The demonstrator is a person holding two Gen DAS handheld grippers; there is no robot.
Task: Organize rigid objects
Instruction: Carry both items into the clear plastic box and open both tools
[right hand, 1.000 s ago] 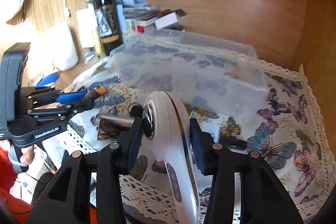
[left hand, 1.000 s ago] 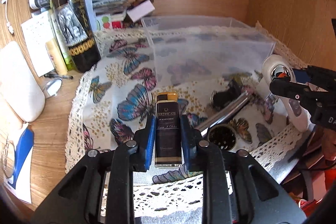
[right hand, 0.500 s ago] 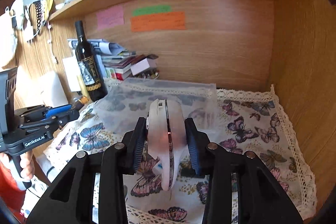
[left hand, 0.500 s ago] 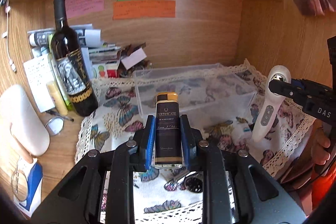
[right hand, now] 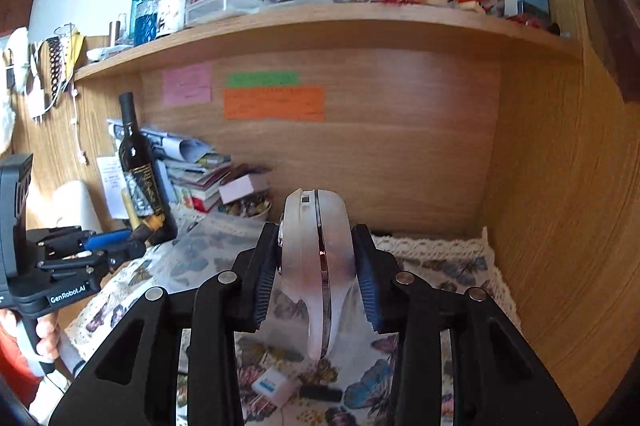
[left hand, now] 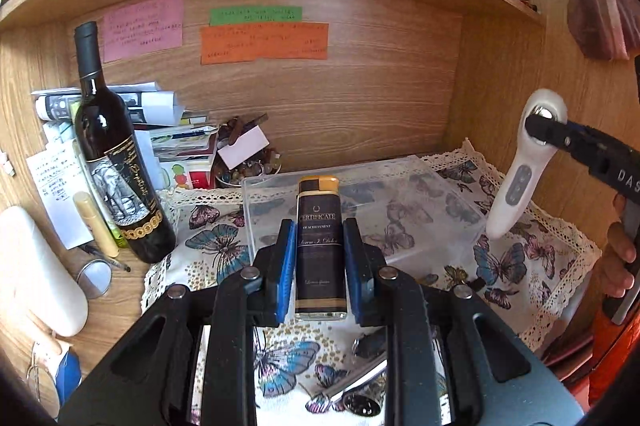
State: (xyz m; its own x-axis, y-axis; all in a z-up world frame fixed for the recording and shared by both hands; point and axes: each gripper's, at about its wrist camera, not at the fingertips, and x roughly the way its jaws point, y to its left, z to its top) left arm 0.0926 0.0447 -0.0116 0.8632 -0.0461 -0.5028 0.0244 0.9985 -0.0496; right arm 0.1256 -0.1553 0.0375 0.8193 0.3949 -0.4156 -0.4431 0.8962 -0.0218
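Far left of the left wrist view there's a wine bottle (left hand: 120, 162) standing on the wooden worktop (left hand: 116, 306), untouched by any of this. Centre frame, the left hand-held gripper (left hand: 320, 262) is clamped on a dark perfume bottle with a gold cap (left hand: 321, 246), upright between the blue pads. A second ago that bottle was right down at the butterfly cloth (left hand: 224, 246); now it's lifted, with the clear plastic bin (left hand: 400, 202) sitting just behind it. Lower centre, a chrome tool (left hand: 356, 382) is left lying on the cloth.

Over at the right edge, the right hand-held gripper (right hand: 316, 262) is squeezed on the head of a white handheld massager (left hand: 520, 174), which has also come up off the cloth and hangs handle-down in the air.

So both pickups look done, and I'd guess the next bit is dropping each thing into the bin.
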